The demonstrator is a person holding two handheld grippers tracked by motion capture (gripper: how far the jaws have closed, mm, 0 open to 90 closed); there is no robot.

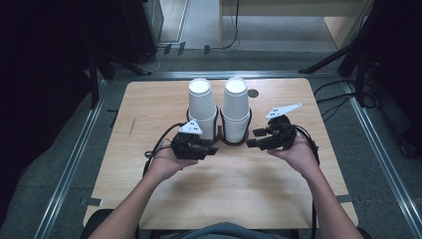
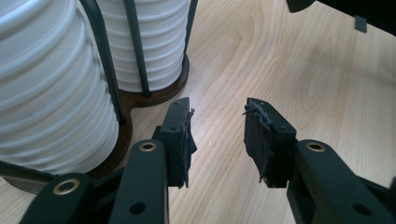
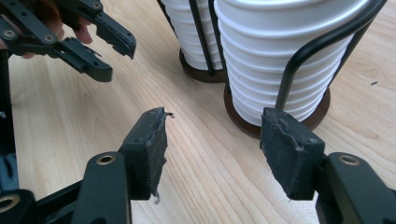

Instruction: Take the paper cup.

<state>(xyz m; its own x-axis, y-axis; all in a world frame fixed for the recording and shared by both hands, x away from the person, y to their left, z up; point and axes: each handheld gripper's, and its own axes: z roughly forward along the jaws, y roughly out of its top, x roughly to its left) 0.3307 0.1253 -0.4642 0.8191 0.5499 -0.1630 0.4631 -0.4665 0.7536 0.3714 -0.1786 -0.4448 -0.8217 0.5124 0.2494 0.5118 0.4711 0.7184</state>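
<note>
Two tall stacks of white paper cups, the left stack (image 1: 201, 102) and the right stack (image 1: 235, 104), stand in a black wire holder on a dark round base (image 1: 234, 141) at the table's middle back. My left gripper (image 1: 211, 148) sits low just in front of the left stack, jaws apart with bare wood between them (image 2: 217, 135); the cups (image 2: 51, 93) lie to its left. My right gripper (image 1: 251, 138) is beside the right stack's foot. Its jaws stand apart over the table (image 3: 212, 140), with its right pad in front of the holder base (image 3: 322, 114) and holding nothing.
The wooden table (image 1: 239, 189) has free room in front of the holder and to both sides. A small dark disc (image 1: 253, 93) lies near the back edge. Metal floor rails (image 1: 74, 164) and black stand legs (image 1: 343, 55) flank the table.
</note>
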